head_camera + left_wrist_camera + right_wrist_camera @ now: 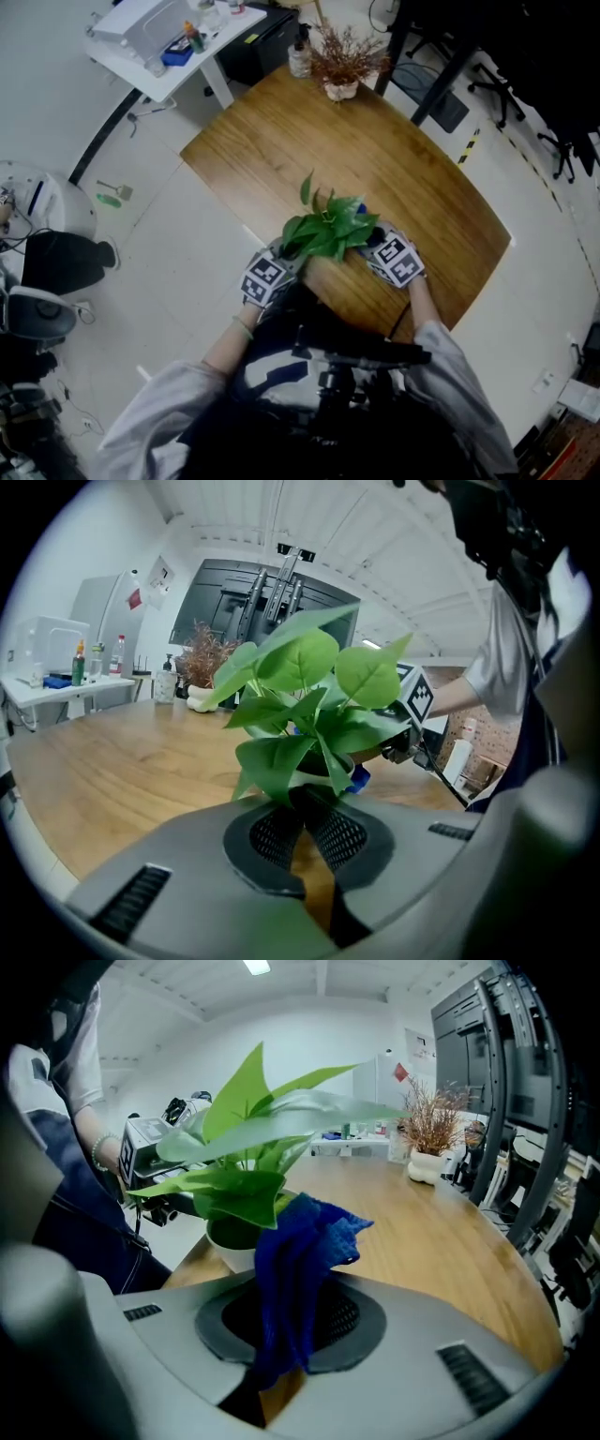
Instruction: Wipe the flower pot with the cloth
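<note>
Steadying the flower pot (230, 1252) at the table's (394, 169) near edge, the left gripper (305, 803) seems to pinch its rim. The right gripper (281, 1321) clamps the blue cloth (298, 1260) just beside it. Wiping likely comes next: press the cloth to the pot's wall.

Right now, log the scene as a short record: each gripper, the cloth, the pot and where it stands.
left gripper: jaws closed at the flower pot rim, under the leaves
right gripper: jaws shut on the blue cloth, which sticks up past them
flower pot: white, upright, holding a green leafy plant, near the table edge closest to the person
cloth contact: close beside the pot; touching cannot be told
far end of table: dried plant in a pale pot
</note>
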